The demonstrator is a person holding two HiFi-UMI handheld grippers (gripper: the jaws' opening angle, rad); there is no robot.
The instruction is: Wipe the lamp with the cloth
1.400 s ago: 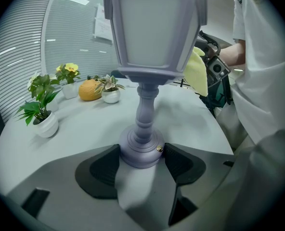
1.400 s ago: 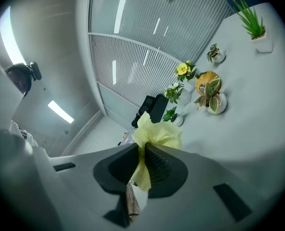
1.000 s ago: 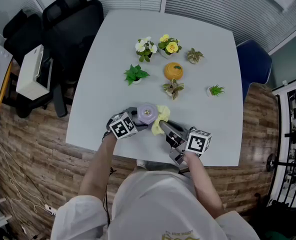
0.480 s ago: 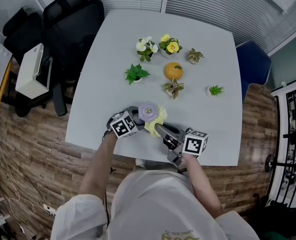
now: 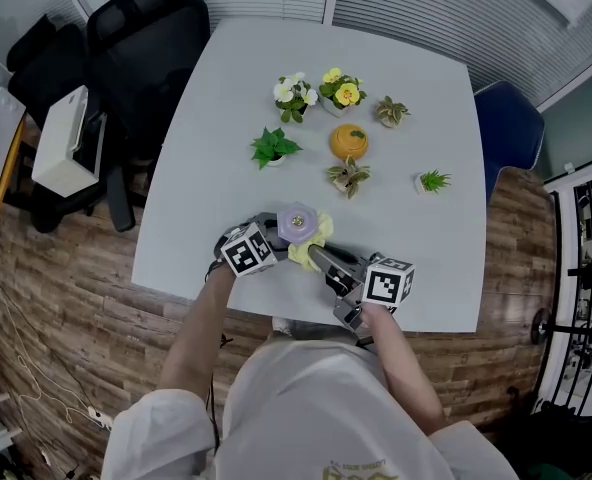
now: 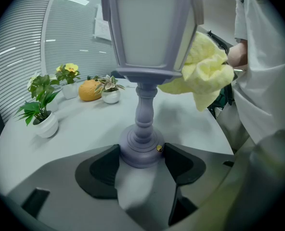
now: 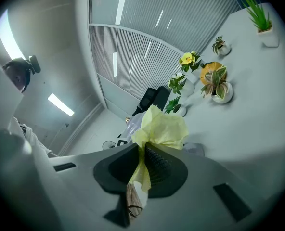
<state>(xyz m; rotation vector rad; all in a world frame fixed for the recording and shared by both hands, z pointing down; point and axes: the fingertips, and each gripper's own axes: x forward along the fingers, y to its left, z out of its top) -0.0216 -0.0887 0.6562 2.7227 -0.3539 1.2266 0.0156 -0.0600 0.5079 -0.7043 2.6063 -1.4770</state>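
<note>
A lilac lantern-shaped lamp (image 5: 297, 224) stands near the front edge of the white table (image 5: 236, 98). My left gripper (image 5: 274, 232) is shut on its round base (image 6: 140, 150), one jaw on each side of it. The yellow cloth (image 5: 311, 249) is pinched in my right gripper (image 5: 318, 257), which reaches in from the lower right. In the left gripper view the cloth (image 6: 202, 73) is bunched against the right side of the lamp's shade (image 6: 147, 28). From the right gripper view, the cloth (image 7: 161, 126) sticks out between the shut jaws and hides most of the lamp.
Behind the lamp stand several small potted plants (image 5: 272, 148) (image 5: 348, 176) (image 5: 433, 180), two flower pots (image 5: 294, 94) (image 5: 341, 92) and an orange pumpkin-like ornament (image 5: 347, 142). A black office chair (image 5: 141, 48) is at the table's left, a blue one (image 5: 506, 118) at its right.
My right gripper has shifted a little to the left with the cloth, bringing it closer against the lamp. The left gripper and the lamp have stayed put.
</note>
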